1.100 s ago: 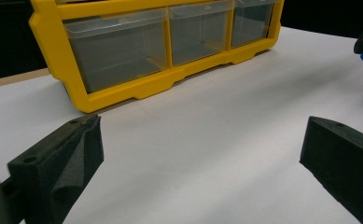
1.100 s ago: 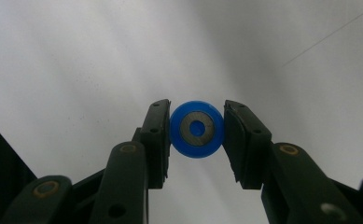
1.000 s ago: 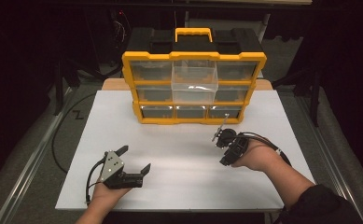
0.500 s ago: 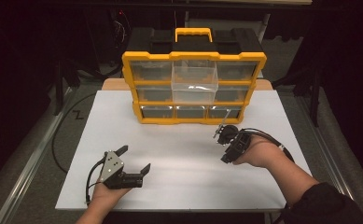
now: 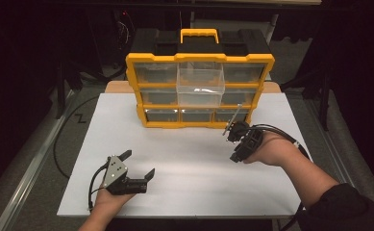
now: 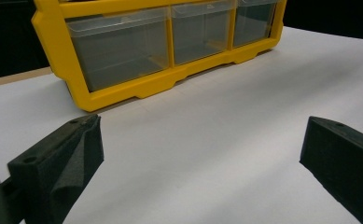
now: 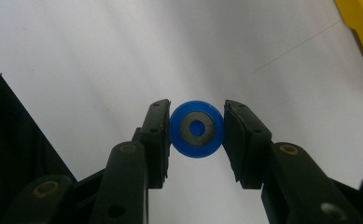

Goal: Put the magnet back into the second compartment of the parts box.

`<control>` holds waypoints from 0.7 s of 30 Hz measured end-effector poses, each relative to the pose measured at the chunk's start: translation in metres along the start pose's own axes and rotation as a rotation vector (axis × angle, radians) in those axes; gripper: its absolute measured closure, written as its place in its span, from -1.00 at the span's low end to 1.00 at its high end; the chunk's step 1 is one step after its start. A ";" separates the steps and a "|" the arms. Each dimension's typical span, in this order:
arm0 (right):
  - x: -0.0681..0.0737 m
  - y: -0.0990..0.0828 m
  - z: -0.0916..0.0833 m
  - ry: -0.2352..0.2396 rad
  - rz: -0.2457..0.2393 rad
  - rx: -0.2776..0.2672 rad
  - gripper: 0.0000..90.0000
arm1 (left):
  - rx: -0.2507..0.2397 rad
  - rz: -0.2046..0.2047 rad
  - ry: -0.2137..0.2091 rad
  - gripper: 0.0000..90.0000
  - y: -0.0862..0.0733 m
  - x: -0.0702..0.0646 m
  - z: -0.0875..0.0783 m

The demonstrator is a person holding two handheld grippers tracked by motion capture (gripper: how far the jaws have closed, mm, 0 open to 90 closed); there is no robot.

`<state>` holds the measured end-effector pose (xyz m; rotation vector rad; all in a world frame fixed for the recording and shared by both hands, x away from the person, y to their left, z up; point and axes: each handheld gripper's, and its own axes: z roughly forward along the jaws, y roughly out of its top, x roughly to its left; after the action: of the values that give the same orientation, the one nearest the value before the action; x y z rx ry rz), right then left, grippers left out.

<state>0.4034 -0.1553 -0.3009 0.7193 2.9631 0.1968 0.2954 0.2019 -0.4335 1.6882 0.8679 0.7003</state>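
My right gripper point(image 7: 197, 133) has lifted vs a sec ago, jaws clamped on the blue disc point(image 7: 197, 129), now up near the yellow drawer cabinet point(image 5: 200, 91) w/ its clear drawer point(image 5: 200, 85) pulled out, so drop-in looks next. Left gripper point(image 5: 139, 163) wide open, idle near-left on the white table point(image 5: 189, 159); room's dark.

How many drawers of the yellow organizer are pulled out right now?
1: the clear top-middle drawer of the yellow organizer juts forward in the high view; the other eight sit flush, three per row.

Yellow drawer organiser point(image 5: 200, 91) with black top stands at far edge of white board point(image 5: 184, 163); clear middle drawer point(image 5: 200, 86) pulled out.
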 end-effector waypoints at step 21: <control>-0.005 0.011 -0.020 0.005 -0.020 0.014 0.44 | -0.009 -0.006 -0.009 -1.00 0.001 0.001 0.000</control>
<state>0.4107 -0.1498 -0.2788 0.6911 2.9778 0.1767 0.2957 0.2024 -0.4328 1.6790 0.8620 0.6910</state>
